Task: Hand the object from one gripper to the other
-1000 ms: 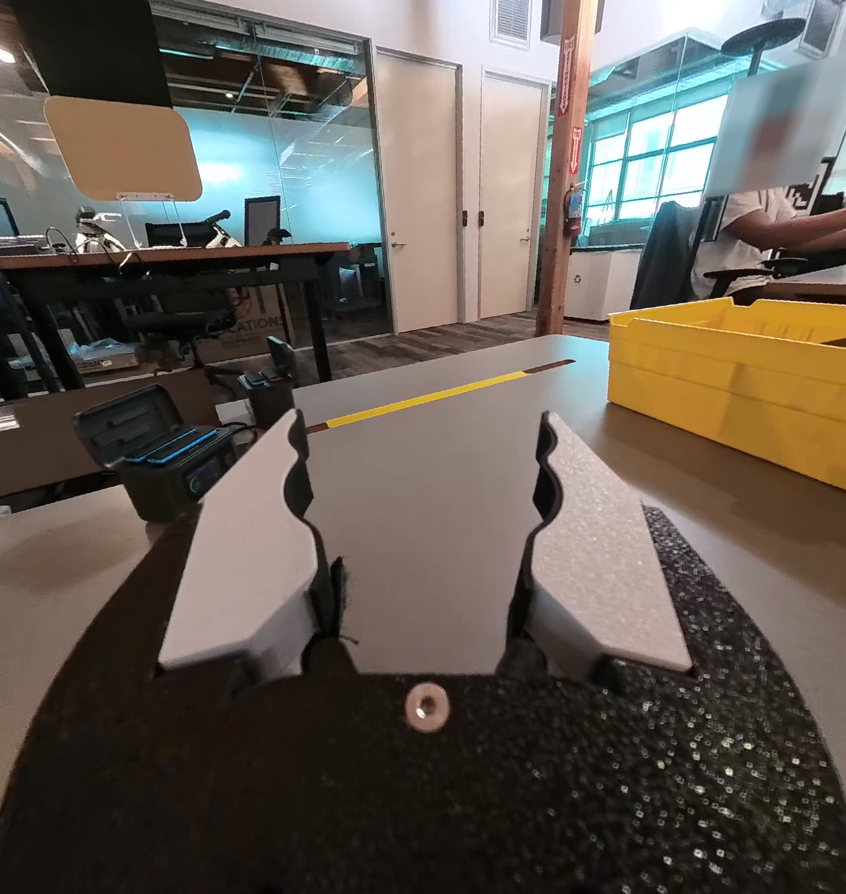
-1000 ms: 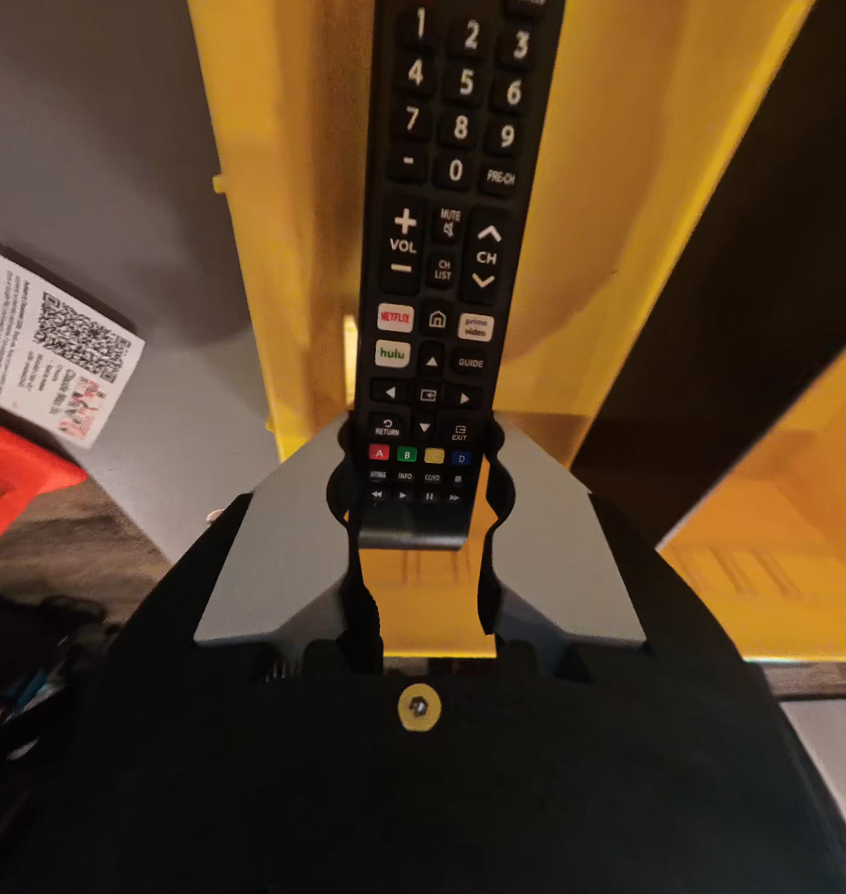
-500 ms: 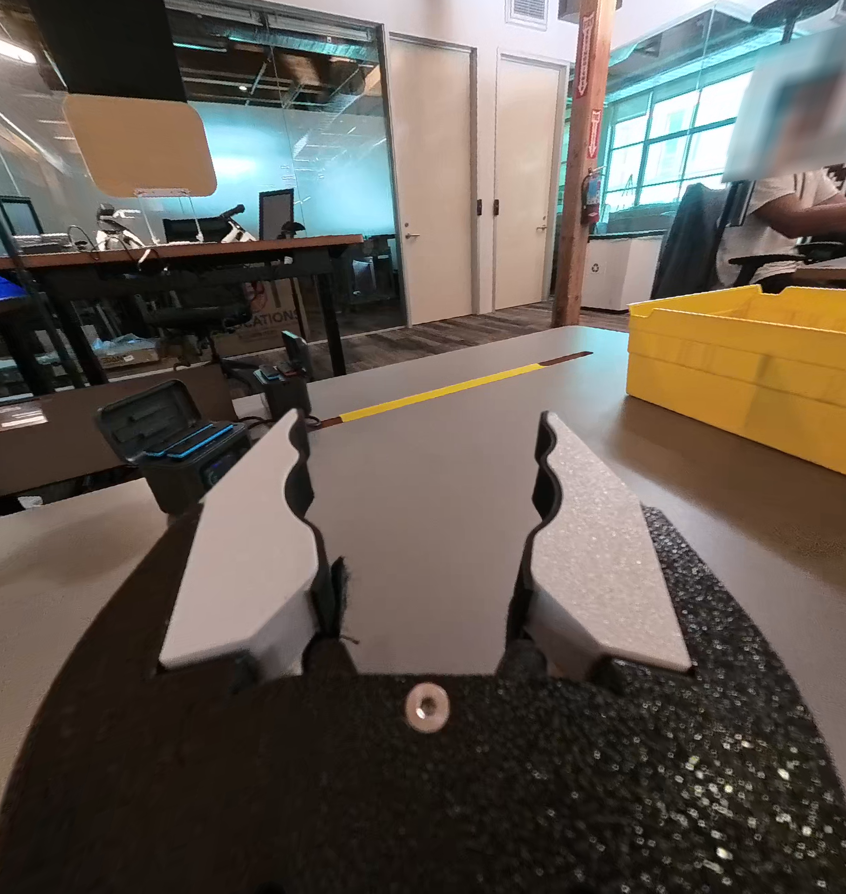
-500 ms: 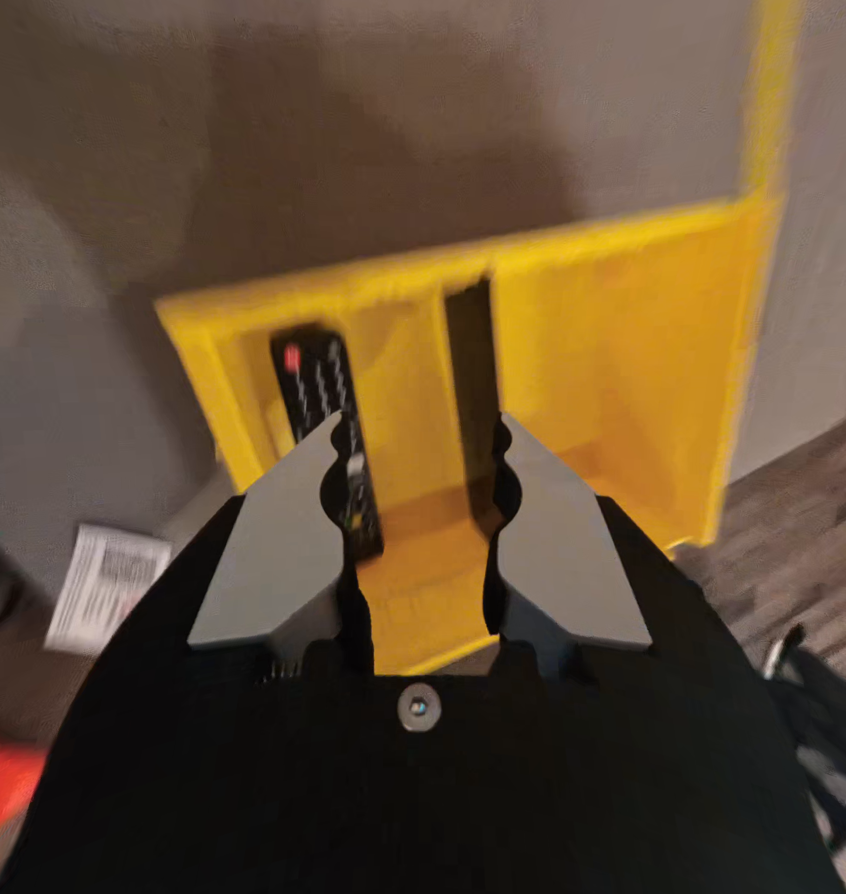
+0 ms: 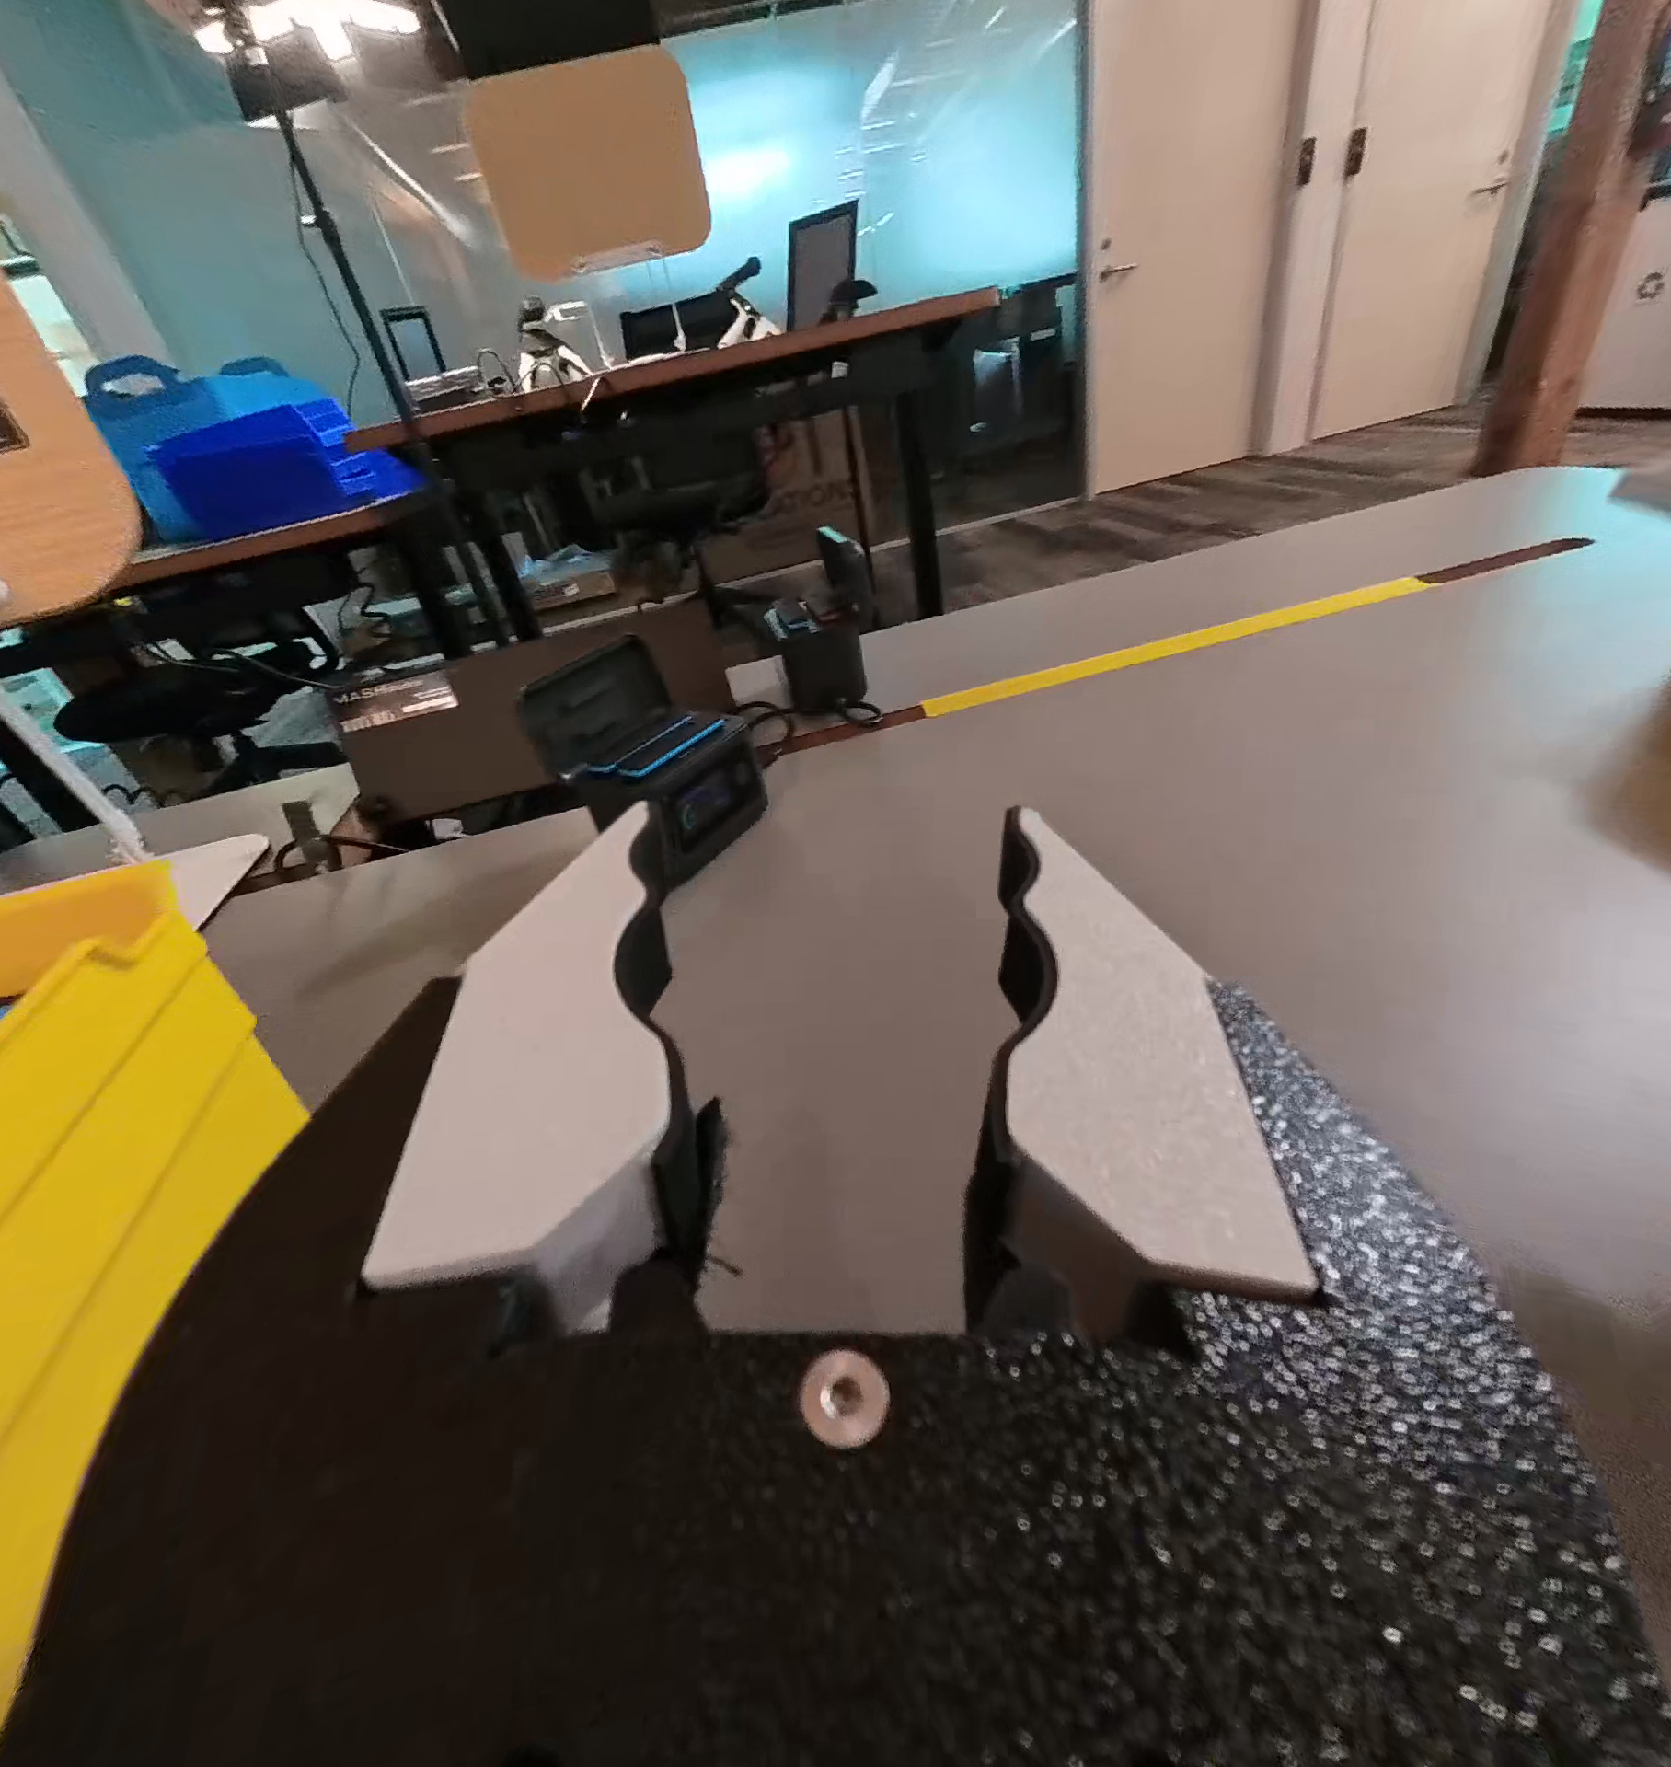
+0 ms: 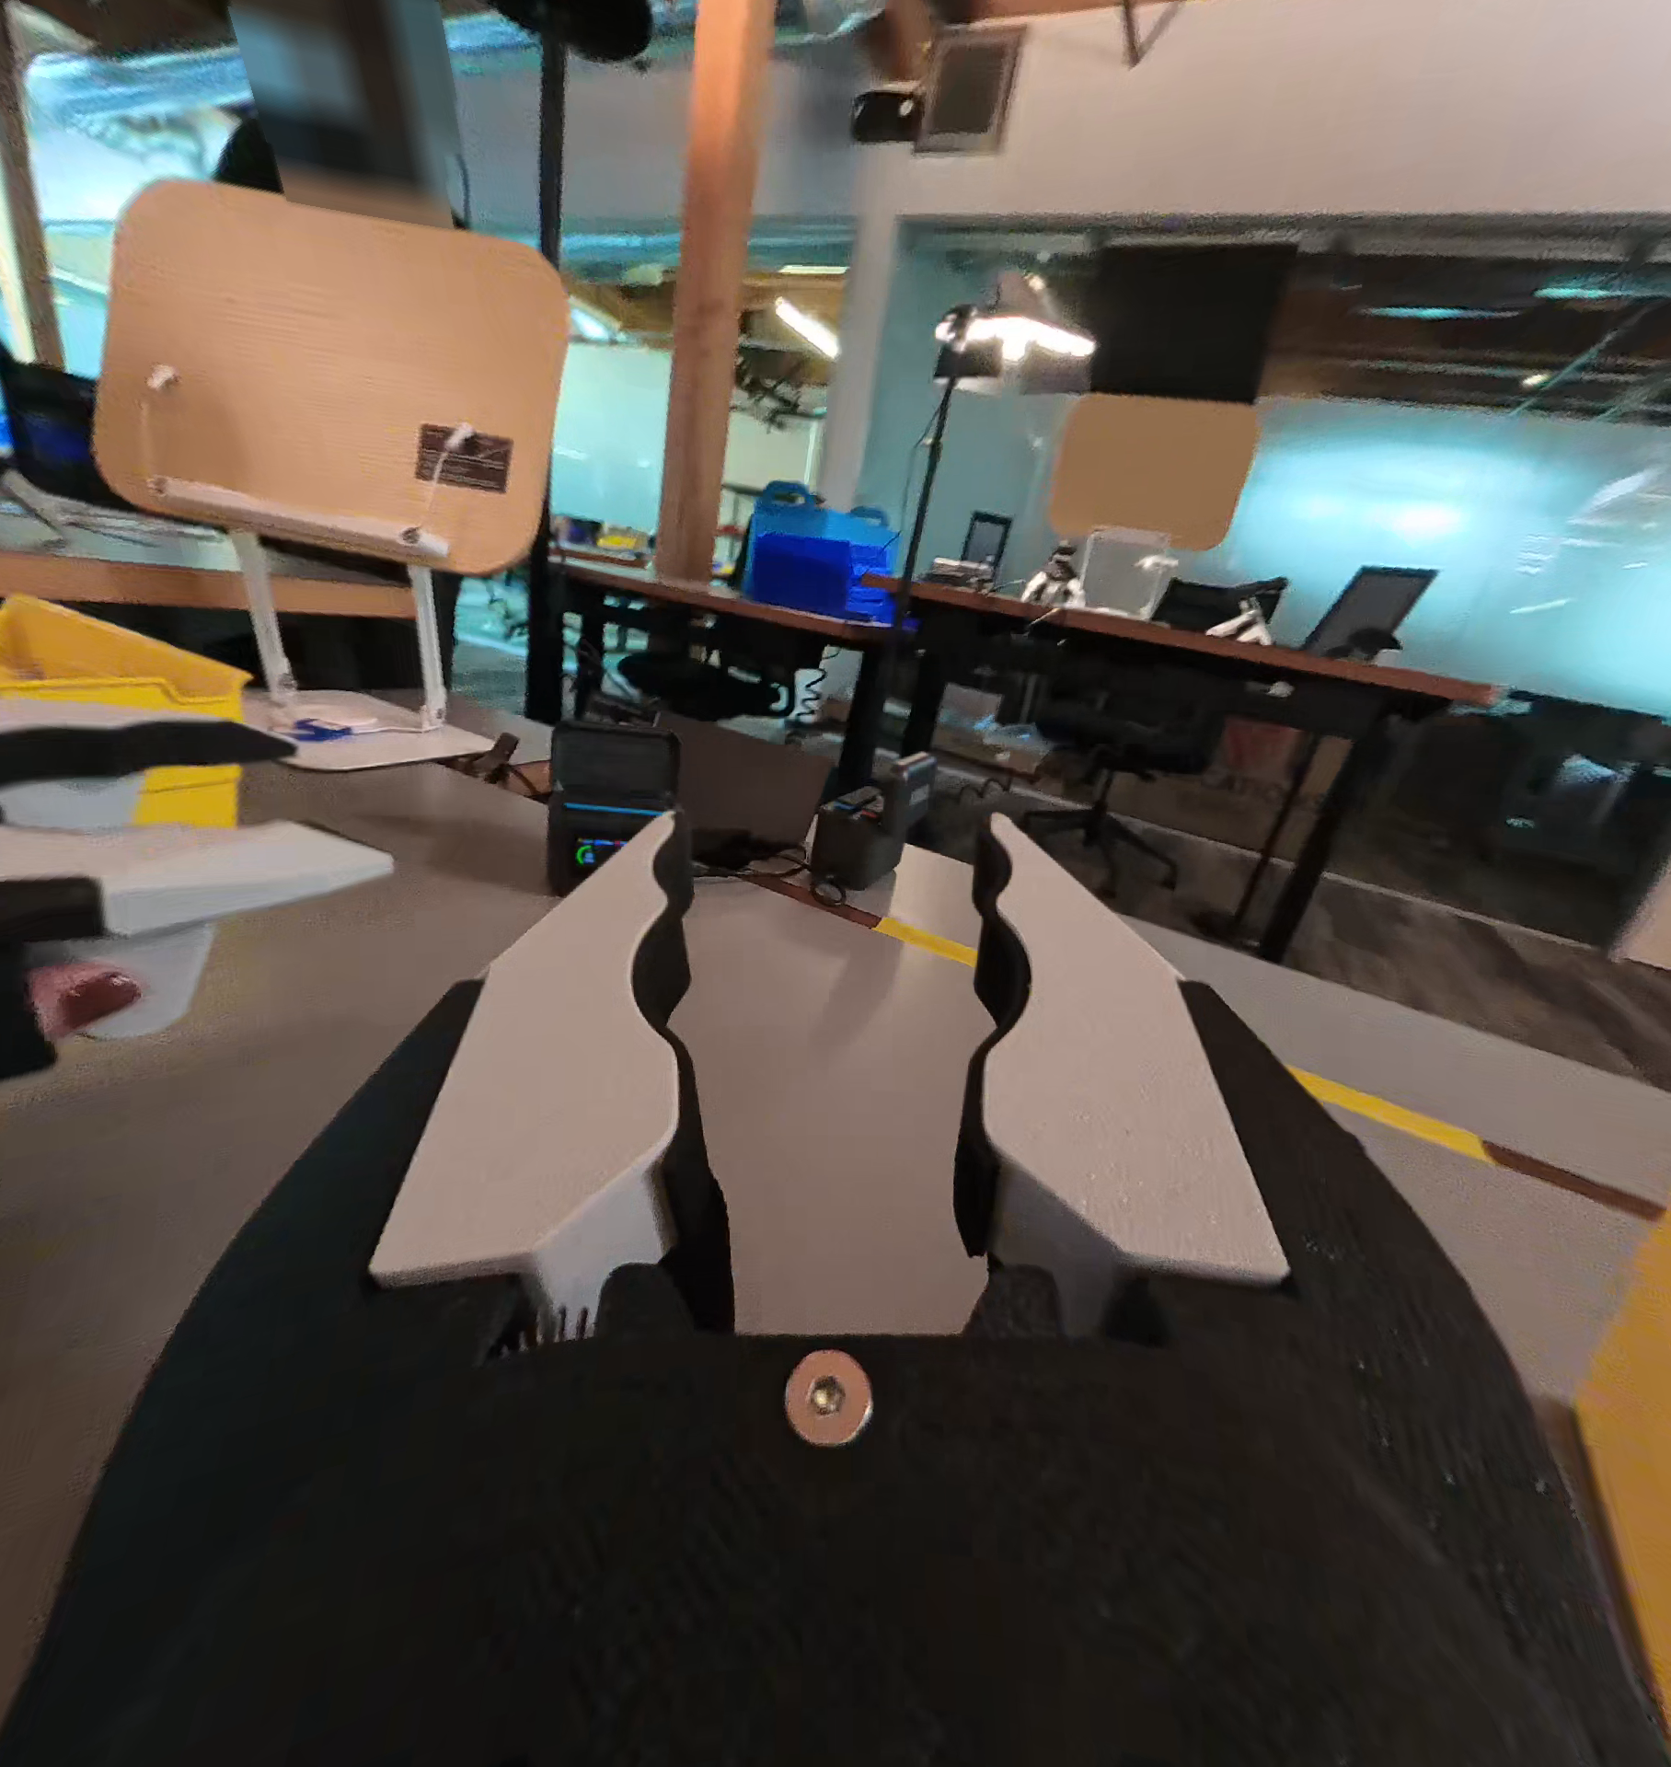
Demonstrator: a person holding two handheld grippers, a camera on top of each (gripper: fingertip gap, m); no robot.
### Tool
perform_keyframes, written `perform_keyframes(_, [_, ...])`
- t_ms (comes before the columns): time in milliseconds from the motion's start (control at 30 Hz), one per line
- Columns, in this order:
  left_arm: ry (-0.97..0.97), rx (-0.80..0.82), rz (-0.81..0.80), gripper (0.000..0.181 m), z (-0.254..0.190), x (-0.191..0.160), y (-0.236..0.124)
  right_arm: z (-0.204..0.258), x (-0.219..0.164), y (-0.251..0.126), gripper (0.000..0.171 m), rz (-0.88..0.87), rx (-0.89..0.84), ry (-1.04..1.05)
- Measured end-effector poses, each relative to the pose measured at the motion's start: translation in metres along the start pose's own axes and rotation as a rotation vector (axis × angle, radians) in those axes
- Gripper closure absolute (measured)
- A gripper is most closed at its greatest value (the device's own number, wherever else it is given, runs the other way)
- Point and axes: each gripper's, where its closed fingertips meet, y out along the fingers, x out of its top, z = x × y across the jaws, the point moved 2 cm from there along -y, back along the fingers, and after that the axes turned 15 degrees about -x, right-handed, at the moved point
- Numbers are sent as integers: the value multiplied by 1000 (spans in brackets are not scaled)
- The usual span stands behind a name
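Note:
My left gripper (image 5: pixel 827 832) is open and empty, held low over the grey table (image 5: pixel 1291 861). My right gripper (image 6: pixel 832 827) is also open and empty over the same table. The left gripper's grey fingers (image 6: pixel 239 875) show at the left edge of the right wrist view, spread apart with nothing between them. The black remote is not in either view. One yellow bin (image 5: pixel 76 1100) sits close on the left in the left wrist view. Another yellow bin's wall (image 6: pixel 1663 1386) is at the right edge of the right wrist view.
A yellow tape stripe (image 5: pixel 1166 660) crosses the table. A black case with a blue-edged lid (image 5: pixel 660 755) and a small black device (image 5: pixel 817 660) stand at the far edge. A wooden board on a white stand (image 6: pixel 325 382) is at the back left. Desks and chairs lie beyond.
My right gripper let go of the remote in the yellow bin, rose away and swung up to look across the table. My left gripper turned left, bringing a yellow bin into view at its left.

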Motion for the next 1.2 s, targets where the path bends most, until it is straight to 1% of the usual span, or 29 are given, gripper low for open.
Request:
perform_keyframes(67, [0, 11, 5, 113, 3, -1, -1, 8, -13, -3, 113, -38, -8, -40])
perform_keyframes(133, [5, 14, -7, 113, 5, 2, 0, 15, -11, -3, 113, -66, 28, -100])
perform_keyframes(233, [28, 22, 1, 113, 8, 3, 0, 8, -8, -6, 114, -148, 2, -153])
perform_keyframes(333, [29, 36, 22, 115, 13, 3, -5, 5, -15, -5, 114, -116, 6, -132])
perform_keyframes(433, [1, 67, 62, 115, 22, -4, -9, 3, -20, -3, 115, -94, 0, -118])
perform_keyframes(533, [-45, 76, 76, 115, 29, -11, -11, 3, -21, -2, 116, -91, 8, -111])
perform_keyframes(733, [-64, 139, 97, 115, 42, -18, -22, 7, -22, -3, 117, -87, 23, -132])
perform_keyframes(800, [-60, 130, 108, 115, 43, -17, -24, 8, -22, -2, 117, -88, 25, -136])
perform_keyframes(867, [-58, 88, 102, 115, 41, -8, -27, 8, -22, -2, 118, -88, 24, -139])
perform_keyframes(933, [-58, 39, 70, 115, 38, 13, -40, 8, -22, -3, 119, -89, 24, -143])
perform_keyframes(1000, [-71, 31, 49, 116, 44, 35, -62, 8, -23, -3, 120, -88, 22, -144])
perform_keyframes(1067, [-108, 81, 72, 116, 67, 49, -89, 7, -22, -2, 120, -87, 21, -136])
perform_keyframes(1167, [-143, 214, 103, 125, 117, 58, -127, 5, -22, -2, 121, -85, 14, -122])
perform_keyframes(1200, [-147, 226, 123, 127, 130, 57, -135, 5, -22, -2, 121, -85, 13, -118])
